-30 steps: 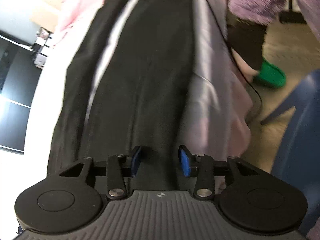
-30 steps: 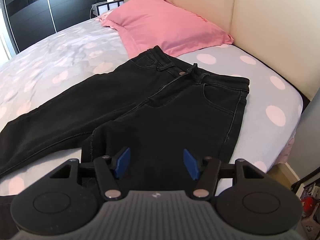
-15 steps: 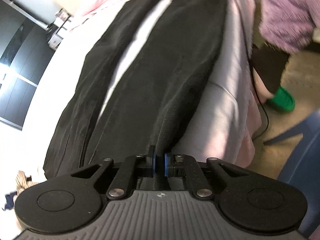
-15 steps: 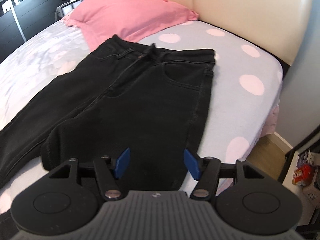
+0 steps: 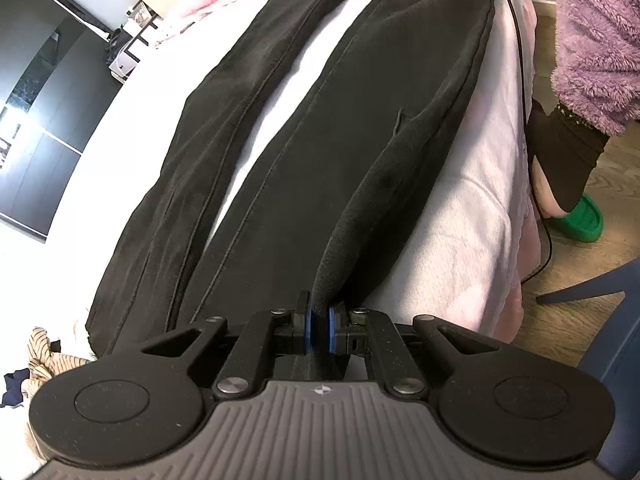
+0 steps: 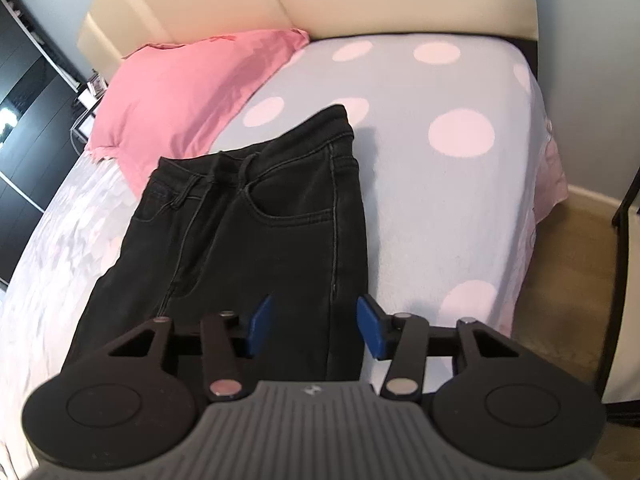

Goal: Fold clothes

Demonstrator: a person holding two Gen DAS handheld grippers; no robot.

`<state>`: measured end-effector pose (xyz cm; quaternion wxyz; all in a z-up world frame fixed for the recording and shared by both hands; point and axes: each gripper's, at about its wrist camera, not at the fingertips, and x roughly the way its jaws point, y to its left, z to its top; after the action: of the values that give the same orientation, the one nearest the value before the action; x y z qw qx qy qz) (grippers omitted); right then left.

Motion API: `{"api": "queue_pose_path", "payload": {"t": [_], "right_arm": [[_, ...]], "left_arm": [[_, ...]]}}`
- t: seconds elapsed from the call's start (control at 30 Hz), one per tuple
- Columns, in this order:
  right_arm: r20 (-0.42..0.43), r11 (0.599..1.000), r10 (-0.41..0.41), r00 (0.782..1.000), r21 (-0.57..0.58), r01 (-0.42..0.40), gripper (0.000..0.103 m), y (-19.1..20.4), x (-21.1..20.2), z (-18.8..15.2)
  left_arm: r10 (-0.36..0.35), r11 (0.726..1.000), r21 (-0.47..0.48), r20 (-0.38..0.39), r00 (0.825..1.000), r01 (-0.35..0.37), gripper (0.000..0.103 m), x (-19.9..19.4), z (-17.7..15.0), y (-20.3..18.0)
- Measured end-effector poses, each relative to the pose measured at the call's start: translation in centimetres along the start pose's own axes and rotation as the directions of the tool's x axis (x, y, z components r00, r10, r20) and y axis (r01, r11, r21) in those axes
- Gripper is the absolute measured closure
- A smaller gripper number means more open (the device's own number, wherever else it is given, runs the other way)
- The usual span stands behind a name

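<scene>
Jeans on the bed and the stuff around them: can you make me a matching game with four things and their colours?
Things:
1. jeans
2. pillow
3. slipper
4. fluffy robe

Colours:
A. green
B. black
C. purple
D. pink

Right pairs: 1-B, 2-D, 3-A, 4-C.
</scene>
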<state>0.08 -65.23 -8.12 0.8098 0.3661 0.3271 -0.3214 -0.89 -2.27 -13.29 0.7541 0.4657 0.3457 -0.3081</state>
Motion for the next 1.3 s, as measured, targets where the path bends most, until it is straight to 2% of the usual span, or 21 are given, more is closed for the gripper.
{"api": "queue_pose_path", "payload": {"t": [0.23,0.33,0.4,0.57,0.7,0.87,0.93,1.03,1.1,1.17,1.3], "right_arm": [[-0.023,0.998,-0.053,0.998,-0.015,0.053,0.051,-0.5,3.8,1.8],[-0.008,0.999,-0.026,1.0,-0.021,0.026,0.05,-0.4,5.1,3.2],[-0.003,0.999,-0.005,1.0,-0.045,0.005,0.044,0.0,5.8,4.1],[-0.029,0.994,0.002,1.0,-0.106,-0.005,0.039,0.5,7.9,6.0],[-0.024,0.997,0.048,0.999,-0.061,-0.049,0.035,0.0,9.0,7.8],[-0.031,0.997,0.079,0.996,-0.021,-0.08,0.031,-0.6,10.4,9.5],[0.0,0.998,0.064,0.998,-0.009,-0.064,0.034,-0.7,10.9,9.4],[0.035,1.0,0.016,0.999,-0.004,-0.016,0.052,-0.4,11.4,9.1],[0.056,0.998,-0.03,0.998,-0.045,0.032,0.072,0.3,11.3,8.9],[0.071,0.997,-0.047,0.996,-0.05,0.051,0.082,0.6,10.5,8.9],[0.142,0.989,-0.106,0.984,-0.091,0.12,0.083,2.4,8.0,8.4]], "left_arm": [[-0.002,0.998,-0.059,-0.02,1.0,0.001,0.097,0.2,-0.2,-0.4],[-0.004,0.997,-0.075,-0.022,1.0,0.003,0.097,0.1,-0.3,-0.4],[-0.006,0.997,-0.082,-0.024,1.0,0.004,0.097,0.1,-0.2,-0.4],[-0.019,0.993,-0.12,-0.052,0.998,0.013,0.097,0.2,0.2,-0.2],[-0.059,0.978,-0.205,-0.086,0.995,0.04,0.097,0.3,0.7,0.8],[-0.076,0.972,-0.228,-0.118,0.99,0.047,0.097,0.5,0.9,0.9],[-0.077,0.971,-0.236,-0.127,0.989,0.046,0.097,0.6,0.9,0.9],[-0.079,0.971,-0.236,-0.134,0.988,0.045,0.097,0.6,0.9,0.8],[-0.08,0.97,-0.24,-0.134,0.988,0.046,0.097,0.5,0.7,0.8],[-0.078,0.969,-0.244,-0.134,0.988,0.044,0.097,0.5,0.6,0.8],[-0.065,0.97,-0.243,-0.126,0.99,0.033,0.097,0.0,0.6,0.7]]}}
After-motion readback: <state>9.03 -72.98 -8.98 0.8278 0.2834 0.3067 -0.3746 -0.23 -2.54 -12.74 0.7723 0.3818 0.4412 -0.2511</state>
